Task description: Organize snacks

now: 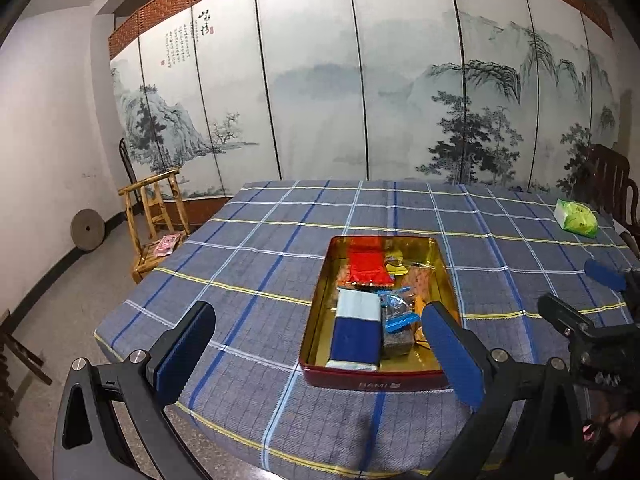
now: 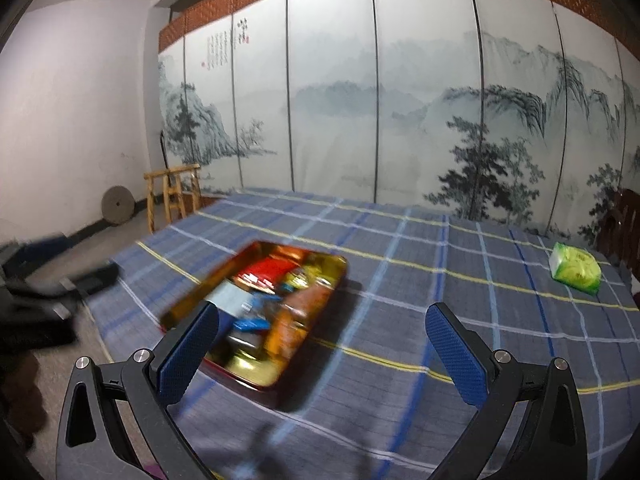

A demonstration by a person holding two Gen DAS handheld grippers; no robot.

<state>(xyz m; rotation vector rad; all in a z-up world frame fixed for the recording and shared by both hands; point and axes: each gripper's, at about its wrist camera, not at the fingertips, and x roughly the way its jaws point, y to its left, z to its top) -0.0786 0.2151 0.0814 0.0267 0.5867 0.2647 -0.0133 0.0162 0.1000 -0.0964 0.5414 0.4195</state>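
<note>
We are holding our left gripper (image 1: 320, 344) level and low, its two blue-padded fingers (image 1: 452, 354) spread wide apart with nothing between them. We are holding our right gripper (image 2: 322, 348) the same way, jaws gaping and pads (image 2: 188, 354) bare. In the left wrist view our right gripper (image 1: 592, 300) is sitting just off to the right side.

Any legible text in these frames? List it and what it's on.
"BAMI": near wall of the red tin, upside down in the left wrist view.
Calligraphy columns with red seals on the painted screen: too small to read.
Green packet: print blurred.
Snack wrappers in the tin: unreadable.
</note>
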